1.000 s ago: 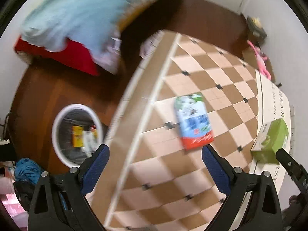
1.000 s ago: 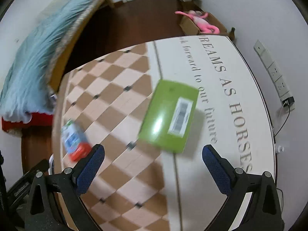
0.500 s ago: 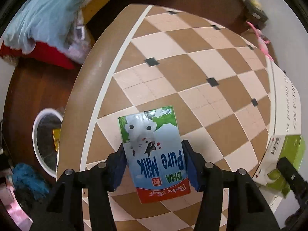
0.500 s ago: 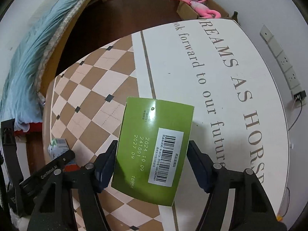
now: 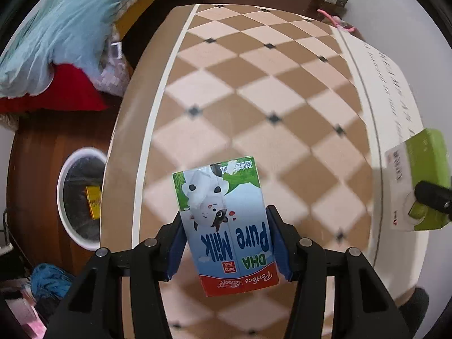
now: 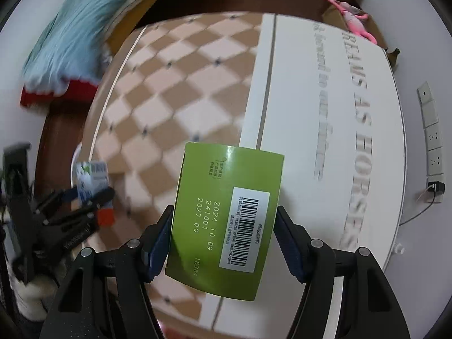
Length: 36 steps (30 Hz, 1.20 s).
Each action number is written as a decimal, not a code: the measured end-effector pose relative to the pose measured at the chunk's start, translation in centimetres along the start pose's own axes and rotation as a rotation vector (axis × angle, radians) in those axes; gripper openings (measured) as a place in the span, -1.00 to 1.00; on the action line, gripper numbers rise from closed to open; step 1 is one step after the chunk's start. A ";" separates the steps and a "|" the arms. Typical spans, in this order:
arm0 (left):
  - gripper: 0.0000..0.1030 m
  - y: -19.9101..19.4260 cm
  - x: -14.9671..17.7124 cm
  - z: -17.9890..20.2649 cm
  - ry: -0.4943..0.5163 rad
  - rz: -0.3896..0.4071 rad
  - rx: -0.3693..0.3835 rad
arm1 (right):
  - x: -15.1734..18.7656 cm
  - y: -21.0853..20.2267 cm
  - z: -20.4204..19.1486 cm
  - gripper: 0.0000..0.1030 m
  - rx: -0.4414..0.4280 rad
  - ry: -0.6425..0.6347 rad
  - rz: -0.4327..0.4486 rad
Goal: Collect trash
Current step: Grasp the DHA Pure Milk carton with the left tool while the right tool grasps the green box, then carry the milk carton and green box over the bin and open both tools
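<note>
Holding a piece of trash apiece, both hand-held grippers are loaded and lifted off the desk. The milk carton sits low in the centre of the left wrist view, printed face up and upside down to the camera, with the left hand-held gripper clamped across its narrow sides near the red end. That side-on pinch looks chosen so the pads press on the stiff edges and not on the broad, softer face. The green box fills the lower middle of the right wrist view, barcode face up, and the right hand-held gripper is closed on its two long edges in the same way.

Both things appear to hang clear above the desk, whose checkered cover is smeared with motion blur beneath them. Each gripper shows in the other's view: the green box at the right edge of the left view, the carton at the left edge of the right view.

At the left of the left wrist view, on the dark wooden floor just off the desk edge, stands a white-rimmed bin with a dark liner and a yellow packet already inside. It is probably the destination, and the carton is the nearer load. Farther out lie a pale blue blanket in the upper left and a pink toy in the upper right.
</note>
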<state>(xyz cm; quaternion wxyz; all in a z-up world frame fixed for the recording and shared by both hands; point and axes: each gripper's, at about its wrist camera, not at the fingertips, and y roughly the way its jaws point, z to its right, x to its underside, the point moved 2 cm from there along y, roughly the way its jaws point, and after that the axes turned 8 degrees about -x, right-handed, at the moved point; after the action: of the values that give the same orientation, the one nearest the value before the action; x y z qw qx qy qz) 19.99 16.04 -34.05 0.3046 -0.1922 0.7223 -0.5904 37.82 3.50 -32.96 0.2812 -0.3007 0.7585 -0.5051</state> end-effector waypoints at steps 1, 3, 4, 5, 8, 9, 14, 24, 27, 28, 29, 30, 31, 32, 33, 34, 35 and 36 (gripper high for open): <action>-0.03 -0.4 1.2 -0.1 0.005 0.004 0.001 | 1.3 0.1 -0.2 0.35 0.001 -0.009 -0.012; -0.03 -0.9 3.3 -0.1 0.008 0.007 0.009 | 4.0 0.5 -0.6 0.35 0.014 -0.018 -0.022; -0.03 -1.0 4.2 0.0 0.015 0.005 0.008 | 4.8 0.7 -0.7 0.35 0.030 -0.022 -0.018; -0.03 -0.8 4.8 0.1 0.020 0.004 0.005 | 5.9 0.9 -0.8 0.36 0.052 -0.017 -0.001; -0.03 0.3 5.6 0.0 -0.001 -0.004 0.001 | 7.5 1.4 -0.3 0.41 0.068 0.050 0.068; -0.01 0.7 5.5 -0.2 -0.014 -0.010 -0.003 | 7.7 1.4 -0.1 0.41 0.071 0.073 0.095; -0.01 2.2 5.7 -1.2 -0.101 -0.021 0.001 | 9.5 1.6 0.5 0.51 0.069 0.179 0.228; -0.10 0.7 6.6 -0.7 -0.098 0.040 -0.028 | 11.5 0.8 1.1 0.20 0.039 0.226 0.346; -0.10 -0.4 7.5 -1.8 -0.108 0.074 -0.029 | 10.9 -0.3 0.0 0.20 0.031 0.200 0.368; -0.10 -1.1 7.5 -2.4 -0.118 0.090 -0.027 | 10.7 -0.6 -0.5 0.20 0.024 0.190 0.374; -0.10 -1.7 7.4 -2.9 -0.126 0.103 -0.028 | 10.4 -1.1 -1.2 0.20 0.017 0.175 0.381; -0.10 -2.5 7.3 -3.5 -0.135 0.119 -0.027 | 10.0 -1.6 -2.1 0.20 0.007 0.158 0.392; -0.11 -3.4 7.1 -4.3 -0.148 0.140 -0.028 | 9.5 -1.9 -3.0 0.20 -0.003 0.142 0.398; -0.11 -4.2 6.9 -5.1 -0.158 0.159 -0.029 | 8.9 -2.5 -4.3 0.20 -0.020 0.116 0.407; -0.11 -5.0 6.7 -6.0 -0.169 0.178 -0.029 | 8.5 -2.8 -5.3 0.20 -0.032 0.099 0.414; -0.11 -5.7 6.6 -6.7 -0.178 0.192 -0.031 | 7.9 -3.2 -6.4 0.20 -0.044 0.078 0.419; -0.11 -6.5 6.3 -7.8 -0.192 0.209 -0.031 | 7.2 -3.5 -8.0 0.20 -0.064 0.048 0.425; -0.11 -7.2 6.1 -8.9 -0.204 0.223 -0.031 | 6.8 -3.7 -9.1 0.20 -0.077 0.034 0.430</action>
<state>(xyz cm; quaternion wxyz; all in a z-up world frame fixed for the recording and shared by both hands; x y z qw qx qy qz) 8.91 17.03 -27.28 0.4373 -0.1745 0.7135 -0.5189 27.29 2.81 -27.34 0.3581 -0.1339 0.8286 -0.4090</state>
